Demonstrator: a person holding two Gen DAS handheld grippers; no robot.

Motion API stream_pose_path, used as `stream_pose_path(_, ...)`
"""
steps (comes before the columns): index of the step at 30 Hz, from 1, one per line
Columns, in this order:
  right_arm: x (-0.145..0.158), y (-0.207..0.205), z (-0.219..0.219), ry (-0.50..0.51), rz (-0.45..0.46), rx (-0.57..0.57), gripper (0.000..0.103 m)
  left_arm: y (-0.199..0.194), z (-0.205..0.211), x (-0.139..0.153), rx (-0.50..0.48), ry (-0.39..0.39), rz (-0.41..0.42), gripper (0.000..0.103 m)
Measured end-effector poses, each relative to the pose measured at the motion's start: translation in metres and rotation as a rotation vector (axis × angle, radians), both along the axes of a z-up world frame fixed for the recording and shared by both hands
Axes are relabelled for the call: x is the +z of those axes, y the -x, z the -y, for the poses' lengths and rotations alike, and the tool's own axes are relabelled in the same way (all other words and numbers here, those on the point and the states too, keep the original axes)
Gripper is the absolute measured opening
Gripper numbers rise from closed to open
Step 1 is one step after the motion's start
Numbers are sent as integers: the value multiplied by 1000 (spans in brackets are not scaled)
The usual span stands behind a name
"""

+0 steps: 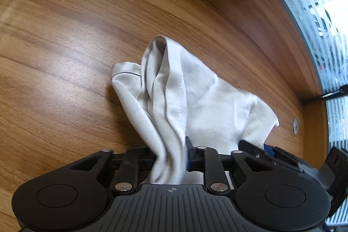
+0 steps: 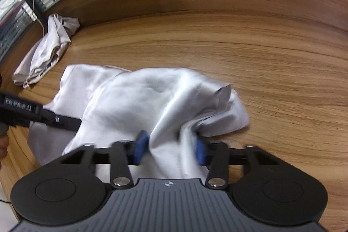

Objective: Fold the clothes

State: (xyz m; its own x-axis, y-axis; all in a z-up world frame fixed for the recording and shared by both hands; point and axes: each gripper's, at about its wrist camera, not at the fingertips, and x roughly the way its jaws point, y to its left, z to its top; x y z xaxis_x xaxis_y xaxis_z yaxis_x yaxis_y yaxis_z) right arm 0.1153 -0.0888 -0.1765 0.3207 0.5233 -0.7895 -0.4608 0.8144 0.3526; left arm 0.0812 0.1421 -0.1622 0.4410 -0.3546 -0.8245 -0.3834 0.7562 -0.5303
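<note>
Cloth (image 1: 195,101), white, smooth and faintly glossy, lies crumpled in soft ridges on the wood-grain table (image 1: 65,58). The left gripper (image 1: 169,158) pinches a bunched fold of it between its pads. The right gripper (image 2: 169,149) has blue pads at either side of another fold, squeezing it. A second rumpled pale garment (image 2: 47,49) lies well apart, beside the table's raised edge.

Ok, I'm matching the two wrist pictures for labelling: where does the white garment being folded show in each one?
Left wrist: the white garment sits centre to lower right, bunched up into the left gripper, which is shut on it.
Right wrist: it spreads across the middle and left, a fold between the right gripper's blue pads.
Shared landmark: the wooden table under it.
</note>
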Motion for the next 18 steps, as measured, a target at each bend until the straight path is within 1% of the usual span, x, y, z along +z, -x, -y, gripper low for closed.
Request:
stream_pose_path(1, -1, -1, -1, -13, -7, -3, 20, 0, 2, 1, 9, 0, 4, 14)
stream_pose_path(2, -1, -2, -2, -22, -5, -5, 18, 0, 4, 2, 18, -1, 7, 12)
stream_pose_path(5, 8, 2, 1, -36, 30, -35, 16, -1, 15, 16, -7, -60, 56, 10)
stream_pose_path(10, 36, 9, 21, -80, 78, -97, 12, -9, 39, 48, -57, -98, 134, 10)
stream_pose_path(14, 60, 14, 52, -67, 105, -166, 10, -19, 66, 71, -120, -120, 184, 10)
stream_pose_path(18, 82, 16, 96, -62, 128, -212, 10, -43, 121, 81, -180, -124, 214, 10)
